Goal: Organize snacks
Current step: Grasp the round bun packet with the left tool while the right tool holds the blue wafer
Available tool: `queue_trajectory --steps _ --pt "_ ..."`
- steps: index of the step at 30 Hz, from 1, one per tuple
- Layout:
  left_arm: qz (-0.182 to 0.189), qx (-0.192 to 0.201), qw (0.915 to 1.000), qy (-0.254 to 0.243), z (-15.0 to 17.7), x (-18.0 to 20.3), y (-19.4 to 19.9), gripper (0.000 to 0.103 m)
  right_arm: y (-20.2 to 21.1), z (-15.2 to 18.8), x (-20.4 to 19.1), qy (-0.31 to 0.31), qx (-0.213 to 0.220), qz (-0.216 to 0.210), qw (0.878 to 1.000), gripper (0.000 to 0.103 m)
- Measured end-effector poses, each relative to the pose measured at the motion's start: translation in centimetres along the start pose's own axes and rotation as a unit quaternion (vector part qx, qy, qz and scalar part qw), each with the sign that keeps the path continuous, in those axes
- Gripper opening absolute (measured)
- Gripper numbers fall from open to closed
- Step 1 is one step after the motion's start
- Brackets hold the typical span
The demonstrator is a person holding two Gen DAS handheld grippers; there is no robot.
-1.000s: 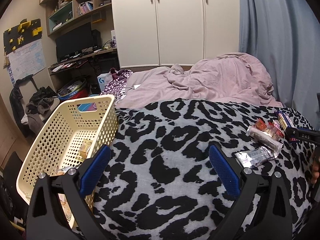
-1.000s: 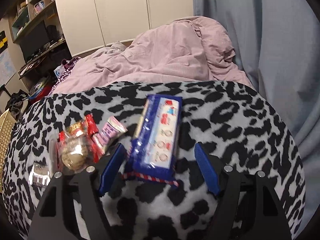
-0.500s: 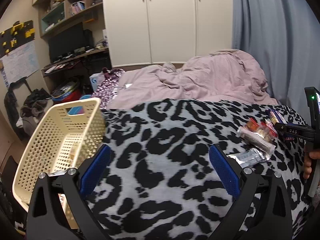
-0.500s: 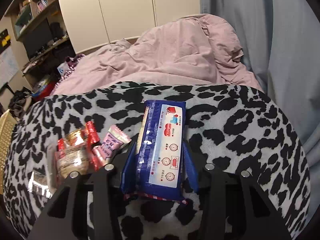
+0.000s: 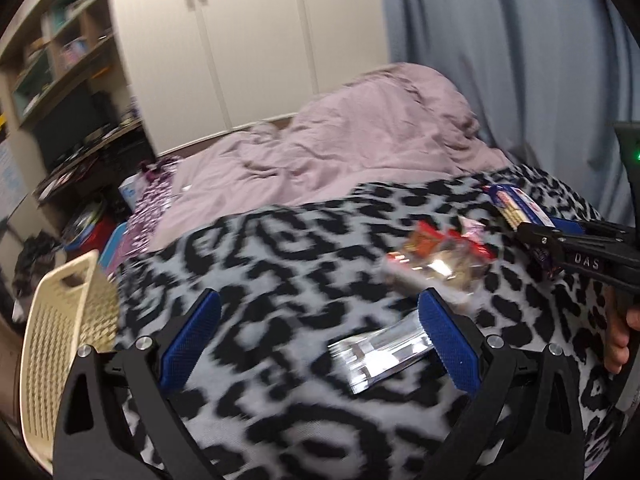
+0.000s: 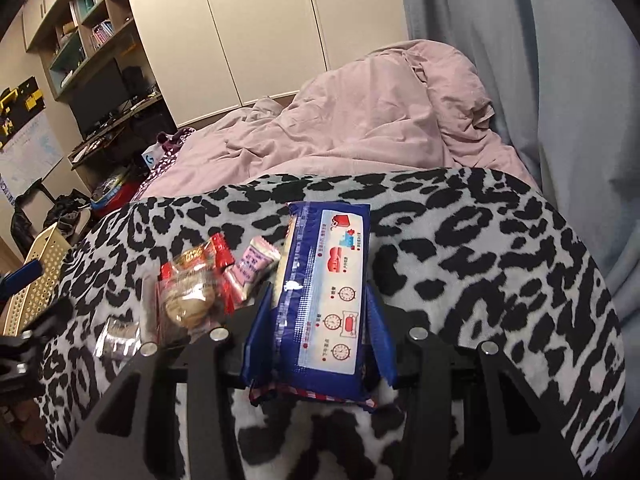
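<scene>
My right gripper (image 6: 320, 312) is shut on a long blue biscuit pack (image 6: 328, 280), lifted a little off the leopard-print blanket (image 6: 500, 280). In the left wrist view that same blue biscuit pack (image 5: 516, 208) shows at the far right in the right gripper (image 5: 532, 236). Left of it lie a clear cookie bag with red ends (image 6: 192, 292), a small pink packet (image 6: 252, 268) and a silver foil packet (image 6: 116, 340). My left gripper (image 5: 320, 332) is open above the blanket, the silver foil packet (image 5: 380, 356) just inside its right finger. The cream basket (image 5: 56, 340) stands at the left.
A rumpled pink duvet (image 6: 360, 120) covers the far part of the bed. A grey curtain (image 6: 540, 60) hangs at the right, white wardrobe doors (image 5: 240, 40) stand behind, and a cluttered desk with shelves (image 6: 104, 92) is at the left. A hand (image 5: 618, 340) holds the right gripper's handle.
My right gripper closed on the blue biscuit pack and raised it slightly. My left gripper swung right, away from the basket toward the snacks, staying open.
</scene>
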State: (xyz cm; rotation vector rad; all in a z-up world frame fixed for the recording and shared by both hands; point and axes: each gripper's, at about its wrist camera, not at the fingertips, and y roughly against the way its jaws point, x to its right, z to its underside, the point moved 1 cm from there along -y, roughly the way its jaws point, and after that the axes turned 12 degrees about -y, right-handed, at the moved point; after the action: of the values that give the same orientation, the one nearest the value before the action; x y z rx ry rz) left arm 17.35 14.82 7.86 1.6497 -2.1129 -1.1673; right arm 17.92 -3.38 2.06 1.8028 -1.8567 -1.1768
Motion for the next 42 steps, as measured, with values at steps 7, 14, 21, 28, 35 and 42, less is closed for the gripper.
queue_trajectory --steps 7,14,21,28,35,42 --pt "0.070 -0.015 0.9957 -0.058 -2.8 4.3 -3.5 0.100 0.8 0.6 1.6 -0.009 0.000 -0.007 1.000 0.045" --pt "0.117 -0.051 0.9873 -0.095 -3.7 7.2 -6.7 0.076 0.9 0.6 2.4 -0.015 0.000 -0.019 1.000 0.045" --pt "0.121 -0.053 0.9846 -0.115 -4.2 8.4 -7.6 0.076 0.6 0.7 2.2 -0.014 -0.002 -0.030 0.999 0.045" --pt "0.137 -0.050 0.9808 -0.129 -4.0 9.3 -7.2 0.071 0.2 0.7 2.2 -0.018 -0.004 -0.031 0.999 0.045" --pt "0.137 -0.046 0.9812 -0.128 -4.3 9.5 -7.3 0.054 -0.2 0.5 2.6 -0.024 -0.008 -0.029 0.999 0.045" --pt "0.144 -0.044 0.9834 -0.101 -4.2 8.7 -6.5 0.048 0.1 0.8 2.9 -0.030 -0.004 -0.036 0.999 0.045"
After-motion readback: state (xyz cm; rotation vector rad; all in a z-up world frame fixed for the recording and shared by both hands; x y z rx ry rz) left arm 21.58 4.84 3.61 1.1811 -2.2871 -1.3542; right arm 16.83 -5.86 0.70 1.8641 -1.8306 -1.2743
